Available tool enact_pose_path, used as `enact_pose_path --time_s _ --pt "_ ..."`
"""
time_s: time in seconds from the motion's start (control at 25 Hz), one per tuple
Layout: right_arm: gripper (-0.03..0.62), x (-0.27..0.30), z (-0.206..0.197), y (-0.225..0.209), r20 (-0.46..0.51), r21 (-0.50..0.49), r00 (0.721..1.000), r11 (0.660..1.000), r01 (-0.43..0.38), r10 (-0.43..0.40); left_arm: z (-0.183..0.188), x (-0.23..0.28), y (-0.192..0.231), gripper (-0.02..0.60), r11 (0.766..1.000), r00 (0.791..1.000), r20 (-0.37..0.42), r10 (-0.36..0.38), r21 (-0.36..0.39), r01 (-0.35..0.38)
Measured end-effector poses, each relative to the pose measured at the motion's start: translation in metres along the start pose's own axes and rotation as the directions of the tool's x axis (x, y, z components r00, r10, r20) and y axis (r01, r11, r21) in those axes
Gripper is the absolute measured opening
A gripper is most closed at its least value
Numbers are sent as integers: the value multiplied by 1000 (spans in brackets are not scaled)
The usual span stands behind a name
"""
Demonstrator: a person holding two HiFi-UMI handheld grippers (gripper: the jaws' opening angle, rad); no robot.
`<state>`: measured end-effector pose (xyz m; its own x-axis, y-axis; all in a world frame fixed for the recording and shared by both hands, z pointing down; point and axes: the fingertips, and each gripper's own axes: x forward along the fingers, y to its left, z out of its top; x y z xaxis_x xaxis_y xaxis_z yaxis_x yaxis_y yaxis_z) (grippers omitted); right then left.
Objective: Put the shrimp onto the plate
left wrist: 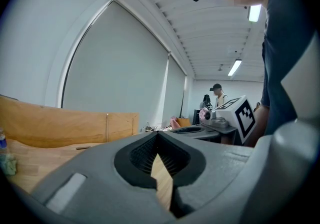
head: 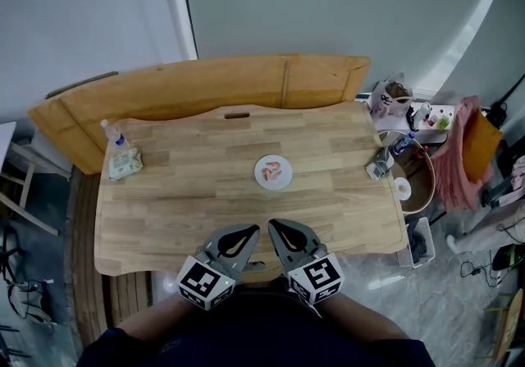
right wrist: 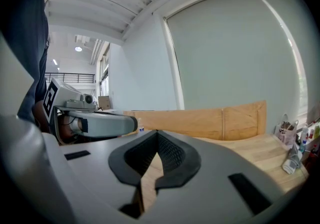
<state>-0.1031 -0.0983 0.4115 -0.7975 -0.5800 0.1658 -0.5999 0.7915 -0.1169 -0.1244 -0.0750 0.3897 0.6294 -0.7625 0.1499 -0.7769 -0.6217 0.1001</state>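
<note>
Shrimp (head: 274,169) lies on plate (head: 262,180), long axis too small to tell.

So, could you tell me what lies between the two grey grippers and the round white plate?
Only bare wooden tabletop lies between the left gripper, right gripper and plate, seen in the head view.

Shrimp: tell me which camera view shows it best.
Head view: it looks down on the pink shrimp lying on the white plate, small but unobstructed. Both gripper views are filled by their own shut jaws and show none of the shrimp.
</note>
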Motion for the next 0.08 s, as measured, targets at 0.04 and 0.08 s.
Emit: enact_pose_path --time_s 0.04,0.08 --pt "9 0 0 0 0 1 1000 1000 -1 1 -1 0 0 6 1000 1000 -2 1 0 -1" --pt "9 0 -1 0 -1 2 1000 1000 -2 2 -1 0 0 6 1000 1000 -3 2 0 -2"
